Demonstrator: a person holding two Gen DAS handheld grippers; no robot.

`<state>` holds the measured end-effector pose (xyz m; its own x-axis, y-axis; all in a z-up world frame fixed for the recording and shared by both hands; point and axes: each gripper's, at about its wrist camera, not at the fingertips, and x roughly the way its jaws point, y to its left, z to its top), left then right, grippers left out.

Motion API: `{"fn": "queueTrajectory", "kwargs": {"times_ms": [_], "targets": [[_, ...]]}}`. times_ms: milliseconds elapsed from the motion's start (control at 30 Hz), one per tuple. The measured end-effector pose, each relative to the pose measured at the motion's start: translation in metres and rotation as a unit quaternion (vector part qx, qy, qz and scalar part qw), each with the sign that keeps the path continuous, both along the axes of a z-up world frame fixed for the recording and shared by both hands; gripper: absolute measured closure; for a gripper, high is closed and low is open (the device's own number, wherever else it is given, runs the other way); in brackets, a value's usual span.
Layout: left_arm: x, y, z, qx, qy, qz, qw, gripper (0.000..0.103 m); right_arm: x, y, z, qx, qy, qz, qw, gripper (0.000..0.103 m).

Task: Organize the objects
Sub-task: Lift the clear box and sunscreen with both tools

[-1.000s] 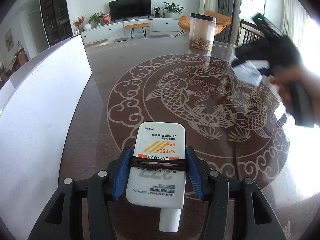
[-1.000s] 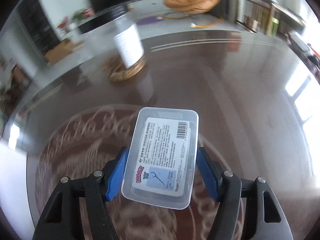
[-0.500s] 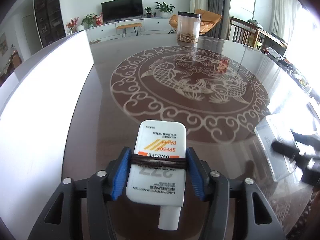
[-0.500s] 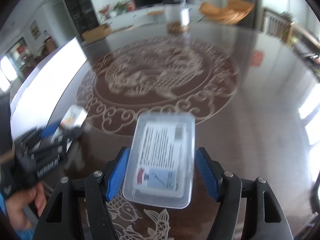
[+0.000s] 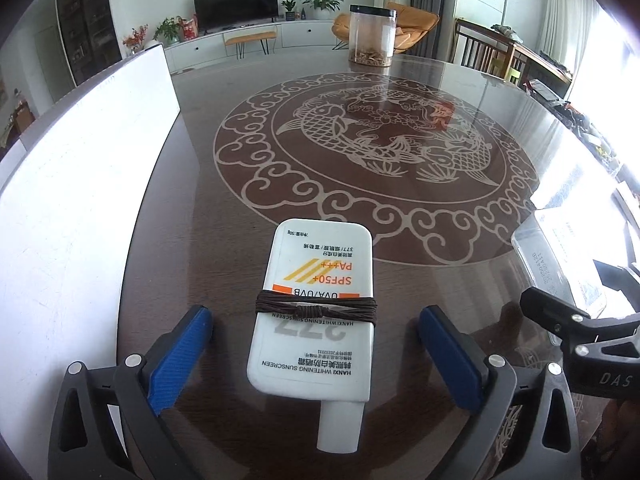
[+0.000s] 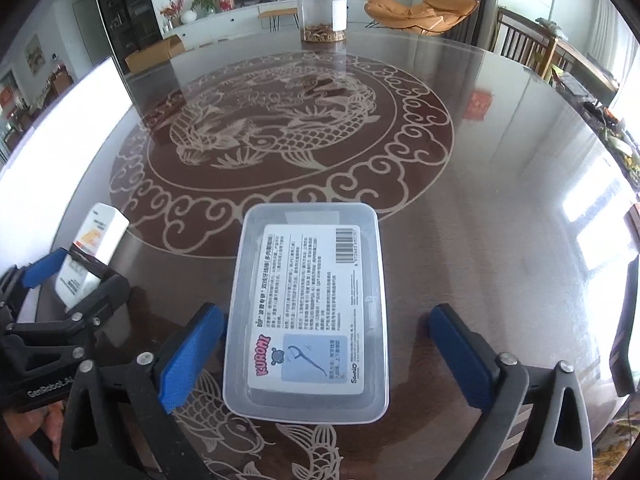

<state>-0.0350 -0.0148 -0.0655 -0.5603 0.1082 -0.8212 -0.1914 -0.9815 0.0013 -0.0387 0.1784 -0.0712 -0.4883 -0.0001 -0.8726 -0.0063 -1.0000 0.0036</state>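
Both claws are seen spreading wide, their jaws opening. Between the blue pads of the left gripper (image 5: 314, 354) a white sunscreen tube (image 5: 316, 312), bound with a brown cord (image 5: 316, 307), is laid flat on the glass table (image 5: 200, 184), untouched. Between the right gripper (image 6: 326, 358) pads a clear floss-pick box (image 6: 310, 312) is laid, ungripped.

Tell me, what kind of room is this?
Probably a home's living and dining room. A big round table with fish patterns fills the front, and behind it there is a TV on a long white cabinet, an orange lounge chair and potted plants.
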Motion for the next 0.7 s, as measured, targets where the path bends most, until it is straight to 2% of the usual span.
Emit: {"fn": "queueTrajectory", "kwargs": {"times_ms": [433,633,667,700], "targets": [[0.0000,-0.0005,0.0005,0.000,0.000,-0.001,1.0000,0.000,-0.0014,-0.0010,-0.0033,0.005,-0.001,0.001,1.000,0.000],[-0.0032,0.0024,0.0027,-0.004,-0.019,-0.017,0.9997,0.000,-0.0054,-0.0018,-0.0044,0.006,0.000,0.000,1.000,0.000],[-0.0033,0.0029,0.0029,-0.004,-0.018,-0.019,0.9997,0.000,-0.0063,-0.0019,-0.0047,0.007,0.001,-0.001,1.000,0.005],[-0.0021,0.0029,0.0038,-0.003,-0.010,-0.020,0.9997,0.009,-0.0053,-0.0014,-0.0029,0.007,0.005,-0.003,1.000,0.019]]}}
